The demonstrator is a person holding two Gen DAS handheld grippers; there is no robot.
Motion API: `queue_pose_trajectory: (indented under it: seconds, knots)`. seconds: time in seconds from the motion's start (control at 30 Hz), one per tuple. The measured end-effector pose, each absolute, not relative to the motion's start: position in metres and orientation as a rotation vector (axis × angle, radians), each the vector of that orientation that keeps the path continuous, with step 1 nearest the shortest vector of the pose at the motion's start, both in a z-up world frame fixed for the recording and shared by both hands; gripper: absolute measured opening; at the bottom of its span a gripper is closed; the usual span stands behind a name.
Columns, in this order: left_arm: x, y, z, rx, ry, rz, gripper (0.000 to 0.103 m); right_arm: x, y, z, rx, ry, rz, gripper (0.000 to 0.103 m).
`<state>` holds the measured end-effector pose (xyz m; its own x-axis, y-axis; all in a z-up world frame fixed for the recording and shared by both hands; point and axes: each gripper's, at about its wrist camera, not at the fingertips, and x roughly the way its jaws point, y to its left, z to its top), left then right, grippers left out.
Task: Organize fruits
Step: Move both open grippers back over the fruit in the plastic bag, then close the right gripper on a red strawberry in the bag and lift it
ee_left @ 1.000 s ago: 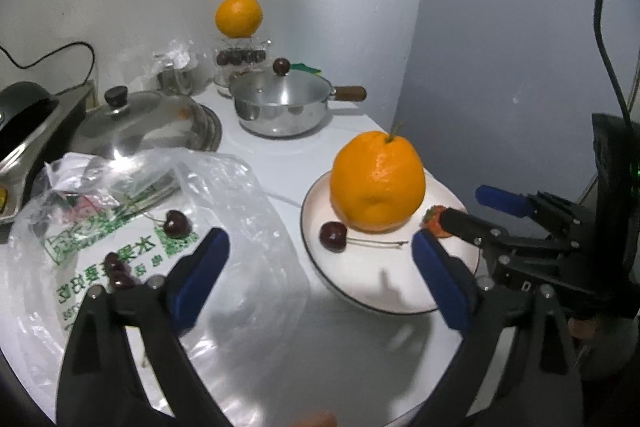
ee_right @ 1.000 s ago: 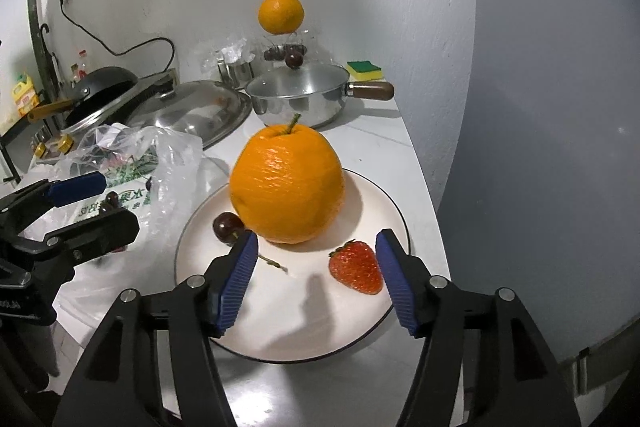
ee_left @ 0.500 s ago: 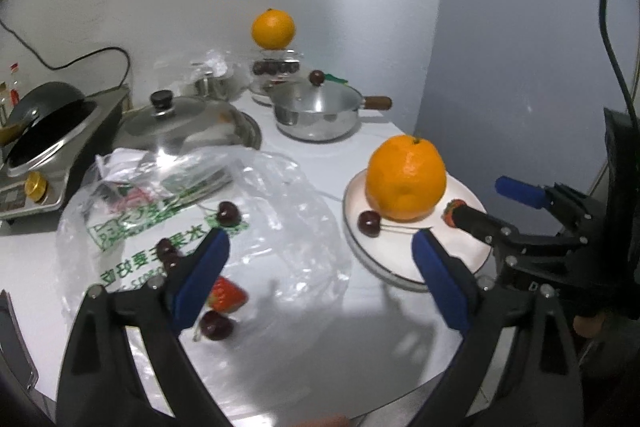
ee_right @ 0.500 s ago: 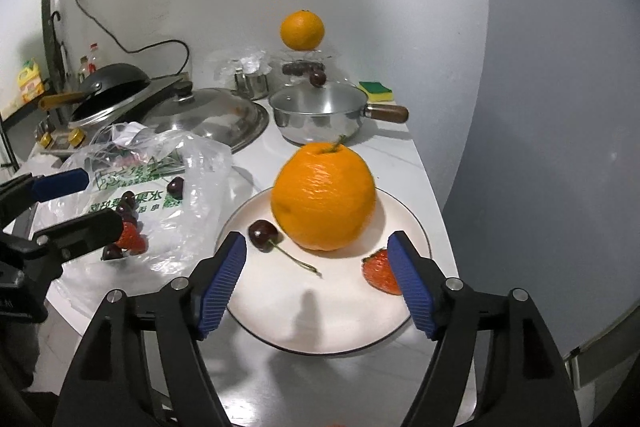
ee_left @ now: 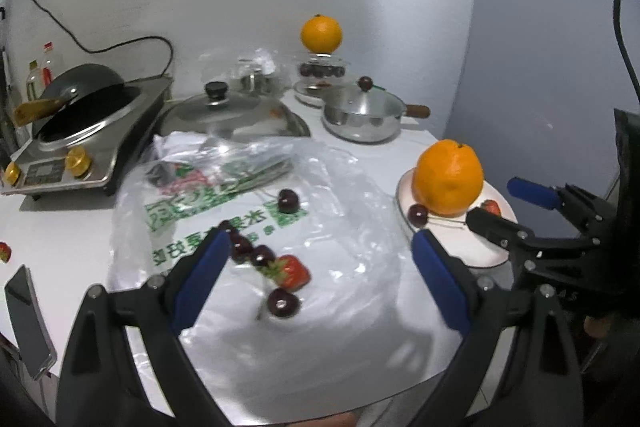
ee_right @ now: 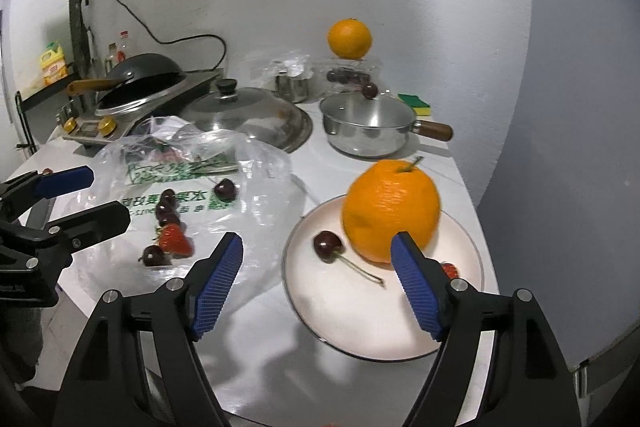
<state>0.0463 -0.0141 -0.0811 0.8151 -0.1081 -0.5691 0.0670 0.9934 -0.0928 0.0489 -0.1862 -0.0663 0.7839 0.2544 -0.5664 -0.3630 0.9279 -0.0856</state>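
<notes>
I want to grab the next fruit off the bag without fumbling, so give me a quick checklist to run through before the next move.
1. Left gripper free: ok, jaws wide, nothing between them.
2. Right gripper free: ok, jaws opening, nothing held.
3. Fruit reachable on the plastic bag: ok, strawberry and several cherries, one cherry nearest, lie on top of it, uncovered.
4. Room on the plate: ok, orange, one stemmed cherry and a strawberry leave the front bare.
5. Grippers clear of each other: ok, apart in both views.
6. Stray strawberry at the table's left edge: cannot tell if reachable.
</notes>
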Motion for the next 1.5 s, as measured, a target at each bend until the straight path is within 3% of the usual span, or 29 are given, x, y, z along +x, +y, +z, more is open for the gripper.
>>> queue_pose_trajectory:
  seconds: [0.3, 1.2, 1.5]
  knots:
    - [0.03, 0.013, -0.082, -0.04, 0.553, -0.04, 0.094, 0.04, -0.158, -0.065, -0.206, 0.562, 0.328, 0.079]
    - [0.025, 0.066, -0.104, -0.136, 0.615, -0.009, 0.094, 0.044, -0.092, -0.085, -0.27, 0.637, 0.434, 0.079]
    - [0.031, 0.072, -0.109, -0.114, 0.615, 0.018, 0.094, 0.051, -0.073, -0.096, -0.306, 0.655, 0.464, 0.072]
